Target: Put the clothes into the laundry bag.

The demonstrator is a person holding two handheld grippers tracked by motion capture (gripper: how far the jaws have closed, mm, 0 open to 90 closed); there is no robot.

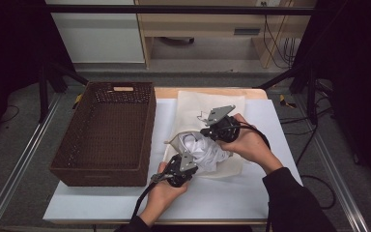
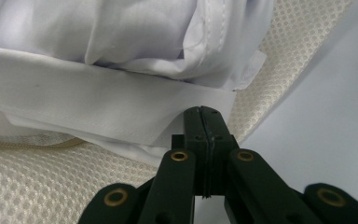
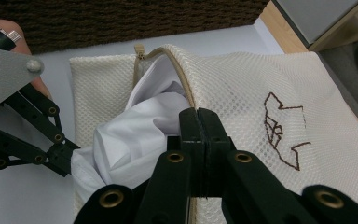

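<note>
A cream mesh laundry bag (image 1: 207, 104) with a brown stitched emblem (image 3: 282, 128) lies on the white-covered table. A crumpled white garment (image 1: 200, 147) bulges out of its zipped mouth (image 3: 168, 56). My left gripper (image 1: 189, 163) is shut on a hem of the white garment (image 2: 102, 93), at the bag's near side. My right gripper (image 1: 208, 133) is shut on the bag's tan zipper rim (image 3: 186, 91), holding that edge up over the garment (image 3: 135, 135). The left gripper (image 3: 67, 158) also appears in the right gripper view, pinching the cloth.
A dark brown woven basket (image 1: 121, 88) stands left of the bag, close to my left hand. The white table cover (image 1: 232, 195) stretches in front of the bag. Metal frame rails (image 1: 24, 159) run along both table sides.
</note>
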